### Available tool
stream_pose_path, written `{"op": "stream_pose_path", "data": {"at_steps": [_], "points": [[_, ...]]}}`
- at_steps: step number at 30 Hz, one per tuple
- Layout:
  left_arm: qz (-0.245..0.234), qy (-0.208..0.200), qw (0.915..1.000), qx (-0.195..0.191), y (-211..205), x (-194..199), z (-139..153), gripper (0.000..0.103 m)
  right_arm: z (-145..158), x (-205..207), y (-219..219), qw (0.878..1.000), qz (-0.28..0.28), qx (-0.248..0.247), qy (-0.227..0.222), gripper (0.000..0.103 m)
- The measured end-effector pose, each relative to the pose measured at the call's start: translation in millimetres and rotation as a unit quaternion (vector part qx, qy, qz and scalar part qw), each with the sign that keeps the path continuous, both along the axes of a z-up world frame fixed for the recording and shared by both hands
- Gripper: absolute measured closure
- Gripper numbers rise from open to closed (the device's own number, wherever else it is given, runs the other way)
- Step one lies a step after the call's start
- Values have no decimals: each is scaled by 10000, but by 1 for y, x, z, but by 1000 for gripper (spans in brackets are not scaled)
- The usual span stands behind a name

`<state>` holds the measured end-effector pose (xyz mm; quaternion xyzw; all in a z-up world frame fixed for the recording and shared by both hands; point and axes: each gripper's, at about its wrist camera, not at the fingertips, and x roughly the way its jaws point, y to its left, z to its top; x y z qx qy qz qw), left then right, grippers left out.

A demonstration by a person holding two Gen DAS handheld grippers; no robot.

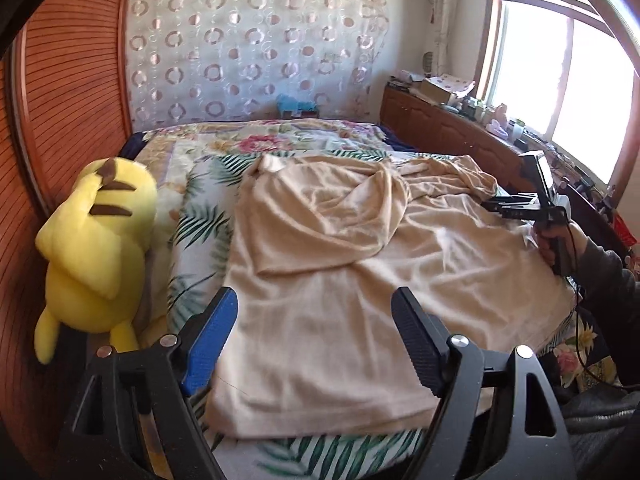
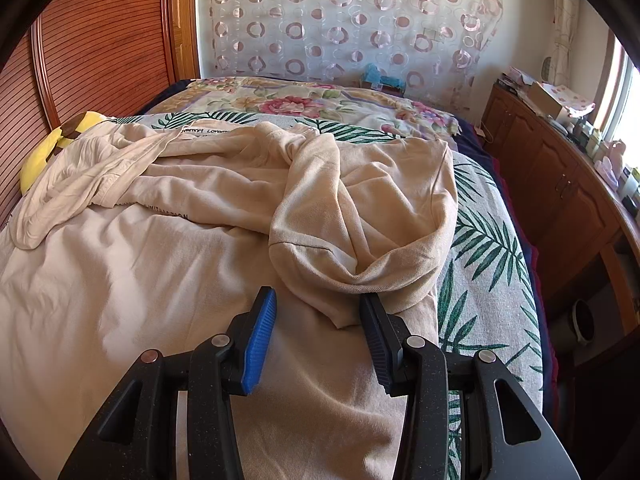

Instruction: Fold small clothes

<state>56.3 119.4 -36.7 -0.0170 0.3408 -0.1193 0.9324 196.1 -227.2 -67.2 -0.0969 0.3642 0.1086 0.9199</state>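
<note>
Left wrist view: left gripper point(image 1: 316, 312) gapes empty above the beige shirt point(image 1: 320, 280); right gripper point(image 2: 316, 316), jaws apart, hovers by a folded-in sleeve point(image 2: 360, 232).

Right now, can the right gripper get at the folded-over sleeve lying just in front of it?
Probably yes. The right gripper stands open right at the sleeve, with only the flat beige shirt beneath and nothing between them.
</note>
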Motion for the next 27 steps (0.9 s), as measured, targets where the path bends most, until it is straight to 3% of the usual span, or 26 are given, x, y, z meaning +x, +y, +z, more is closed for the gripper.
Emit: {"op": "stream_pose_path", "data": {"at_steps": [5,10,14,19,20,27], "points": [[-138,-9,9999,77,-28,45,7,23,1,5,-6,9997,31,210,112,52],[-299,46,9994,165,-61,96,5,23,33,1,-12,9977,228,626,-116,52],[-460,144,9986,202,-90,131,1,23,56,15,-7,9972,369,605,-250,52],[-814,365,9954,348,-123,171,-8,44,49,59,12,9985,420,349,41,52],[-896,415,9945,353,-129,178,-11,54,46,66,15,9985,429,319,98,52],[-1005,861,9906,332,-150,221,-32,56,36,114,25,9979,470,273,345,52]]}}
